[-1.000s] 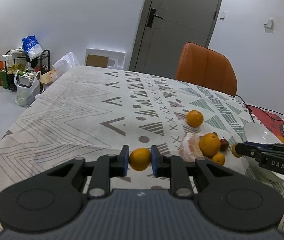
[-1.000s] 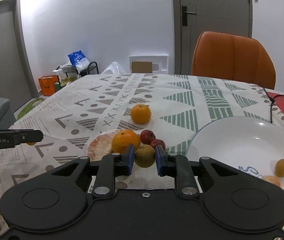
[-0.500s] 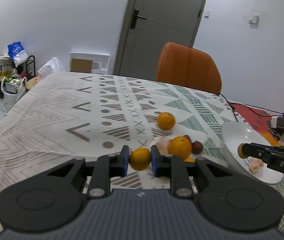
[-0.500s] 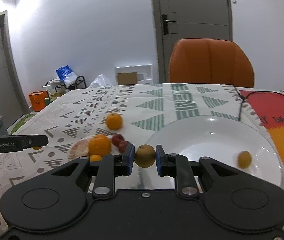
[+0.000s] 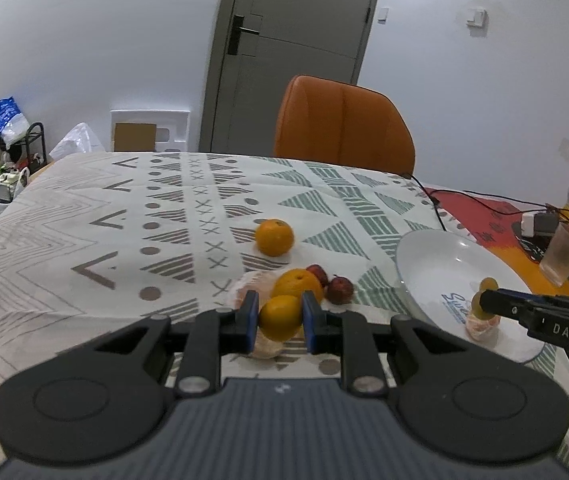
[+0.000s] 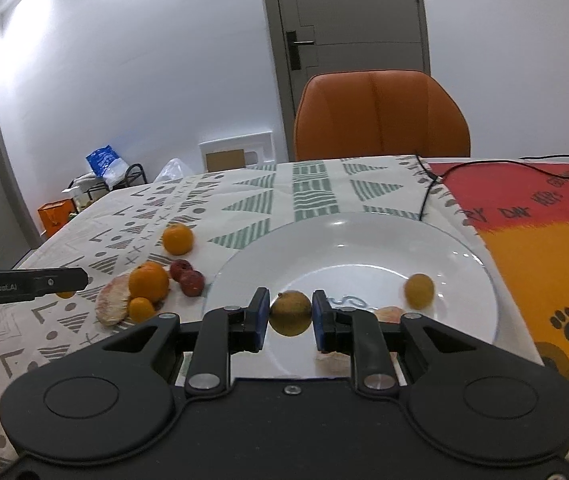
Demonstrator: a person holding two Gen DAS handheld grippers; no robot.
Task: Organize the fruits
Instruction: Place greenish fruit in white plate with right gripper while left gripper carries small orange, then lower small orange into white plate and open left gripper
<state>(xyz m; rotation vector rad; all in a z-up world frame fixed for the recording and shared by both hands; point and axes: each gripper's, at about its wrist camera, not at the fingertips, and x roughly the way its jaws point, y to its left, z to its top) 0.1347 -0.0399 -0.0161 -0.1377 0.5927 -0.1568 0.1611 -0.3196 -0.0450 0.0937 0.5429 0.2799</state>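
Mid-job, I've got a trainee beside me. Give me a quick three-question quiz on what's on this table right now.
1. True or false: the white plate is empty.
2. What is the left gripper shut on?
3. How many red fruits lie on the tablecloth: A one, B two, C four?
Key: 1 false, a small yellow fruit lies on it; 2 a small orange; 3 B.

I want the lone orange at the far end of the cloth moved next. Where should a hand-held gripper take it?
Grip the lone orange across its widest middle, coming from the near side and angled down. It is round, stands apart from the fruit cluster, and both flanks look free.
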